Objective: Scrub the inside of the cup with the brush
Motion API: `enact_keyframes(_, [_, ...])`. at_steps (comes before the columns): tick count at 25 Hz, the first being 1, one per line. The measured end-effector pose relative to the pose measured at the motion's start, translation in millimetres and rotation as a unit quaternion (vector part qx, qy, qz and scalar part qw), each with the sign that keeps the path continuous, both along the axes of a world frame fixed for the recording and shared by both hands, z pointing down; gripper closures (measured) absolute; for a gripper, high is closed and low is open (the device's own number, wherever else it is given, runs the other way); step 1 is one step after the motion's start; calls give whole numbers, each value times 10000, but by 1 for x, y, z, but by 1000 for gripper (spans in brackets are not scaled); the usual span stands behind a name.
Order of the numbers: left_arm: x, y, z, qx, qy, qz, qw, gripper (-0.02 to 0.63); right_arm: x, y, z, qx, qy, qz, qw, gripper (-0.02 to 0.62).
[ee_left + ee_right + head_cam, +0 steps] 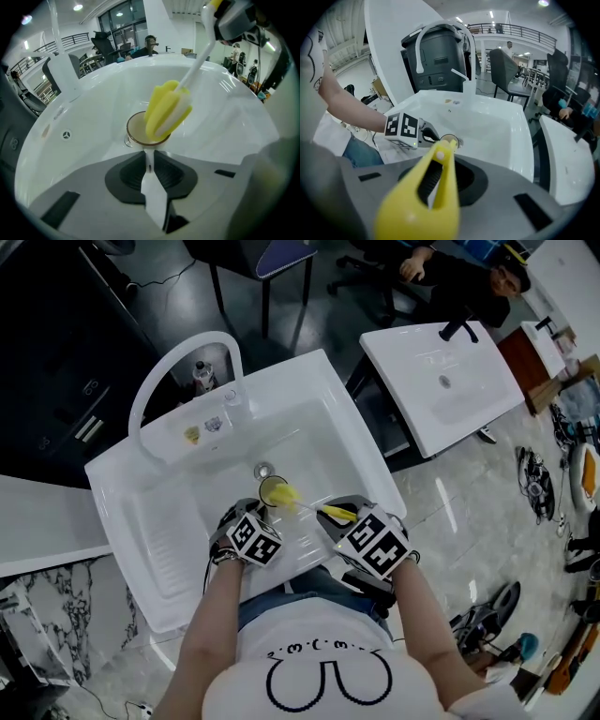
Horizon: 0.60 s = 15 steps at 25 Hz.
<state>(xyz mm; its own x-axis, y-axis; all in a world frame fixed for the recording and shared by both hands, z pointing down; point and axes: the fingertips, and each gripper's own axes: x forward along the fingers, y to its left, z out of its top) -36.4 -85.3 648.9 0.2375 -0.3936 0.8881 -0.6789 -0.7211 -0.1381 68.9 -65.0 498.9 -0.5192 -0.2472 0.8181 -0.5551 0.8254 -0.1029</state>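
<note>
Dark workshop flooring lay around a white sink (298, 369) seen from steeply above, with both grippers low over its basin.

The left gripper (149, 158) had its jaws pressed nearly together, pinching a thin white handle that ran straight up to the cup (137, 134). That cup, brown-rimmed and pale inside, sat just beyond the jaw tips, near the drain (263, 470) at the basin floor, its mouth tilted toward the left gripper view.

The right gripper (439, 174) was clamped on the yellow handle (423, 206) of the brush (167, 110), which filled the gap between its jaws. From there the brush's white shaft slanted down and leftward across the head view to a yellow-and-white sponge head, which lay over the cup's rim at its mouth; how deep it reached inside could not be told. In the right gripper view the left gripper's marker cube (402, 128) stood just beside the cup.

Behind the basin rose a white arched faucet (178, 351). A small round overflow hole (66, 135) marked the sink wall. Well apart to the right stood a second white sink (441, 381), and beyond it a person (459, 279) sat in dark clothing.
</note>
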Motion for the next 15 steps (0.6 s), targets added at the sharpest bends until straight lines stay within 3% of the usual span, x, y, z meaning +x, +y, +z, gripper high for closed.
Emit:
enact_keyframes(10, [8, 2, -2, 152, -242, 369, 9989, 540, -21, -18, 47, -316, 398, -102, 9987, 558])
enact_keyframes(15, [5, 0, -1, 147, -262, 314, 9991, 540, -29, -21, 54, -374, 405, -162, 9983, 558])
